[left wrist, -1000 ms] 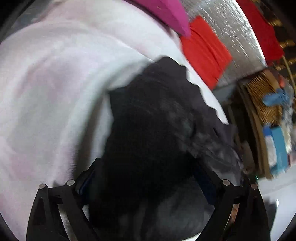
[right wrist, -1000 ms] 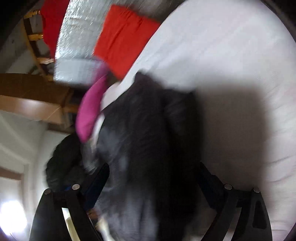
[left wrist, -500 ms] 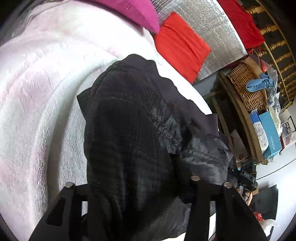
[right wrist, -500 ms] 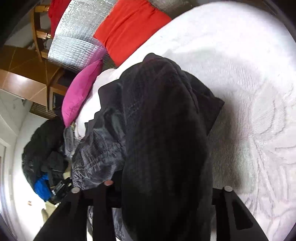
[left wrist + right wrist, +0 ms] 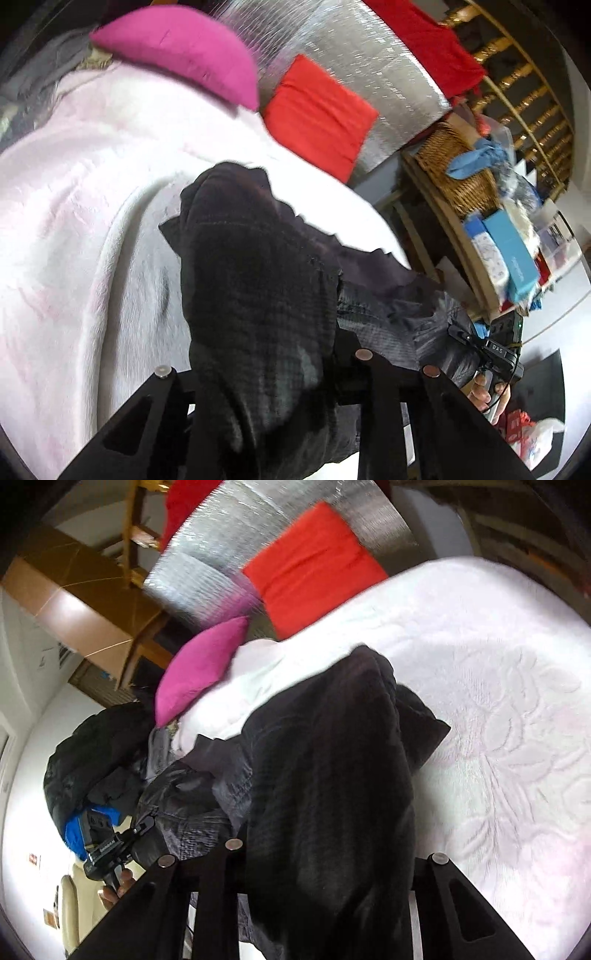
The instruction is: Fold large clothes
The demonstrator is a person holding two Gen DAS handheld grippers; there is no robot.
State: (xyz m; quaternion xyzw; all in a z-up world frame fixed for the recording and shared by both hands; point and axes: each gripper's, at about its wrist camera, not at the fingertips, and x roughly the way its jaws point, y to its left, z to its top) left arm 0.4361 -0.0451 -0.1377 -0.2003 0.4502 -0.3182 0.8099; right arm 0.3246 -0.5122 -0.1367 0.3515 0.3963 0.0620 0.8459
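Black garment [image 5: 258,295] pinched in left tool [image 5: 266,373]; likewise right tool [image 5: 325,853].

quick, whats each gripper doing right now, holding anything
left gripper: jaws have just been closing, now shut on the dark garment.
right gripper: jaws have just been closing, also shut on the dark garment.

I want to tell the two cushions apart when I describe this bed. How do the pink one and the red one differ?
The pink cushion is magenta and rounded, puffy at the edge; the red cushion is bright red, flatter and squarer. The pink cushion lies at the edge of the white bedspread, while the red cushion leans against the silver panel. Both sit at the far end of the bed, beyond the black garment.
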